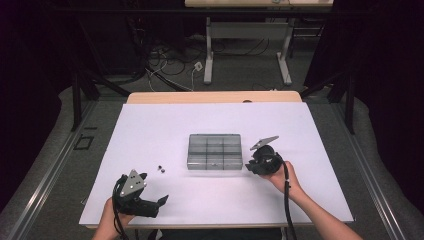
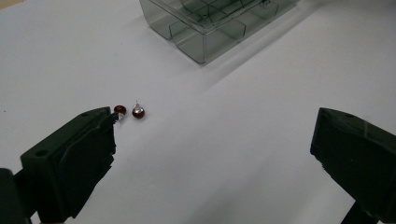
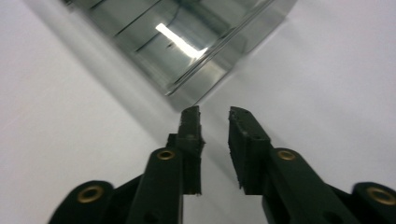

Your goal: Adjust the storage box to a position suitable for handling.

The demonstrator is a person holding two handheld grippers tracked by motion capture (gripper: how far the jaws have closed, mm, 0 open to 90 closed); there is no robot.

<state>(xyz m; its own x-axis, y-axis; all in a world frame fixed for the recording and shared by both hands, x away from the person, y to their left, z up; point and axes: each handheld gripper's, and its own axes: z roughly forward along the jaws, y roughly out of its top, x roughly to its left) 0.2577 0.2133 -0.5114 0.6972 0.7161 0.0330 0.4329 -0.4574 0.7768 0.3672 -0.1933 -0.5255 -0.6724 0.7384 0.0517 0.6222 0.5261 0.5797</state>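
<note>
Two small red-brown studs (image 2: 130,111) lay loose on the white worktop (image 1: 165,135), just left of the grey compartment box (image 1: 214,151). Left gripper (image 1: 150,204): jaws spread wide, empty, near the studs and aimed their way. Right gripper (image 3: 214,116): jaws parted by a narrow gap, nothing between them, tips just off the box's right corner. Step judged: box attended to, studs not yet picked. Next move would call for a fine pinch on one stud, then a carry over a compartment.
</note>
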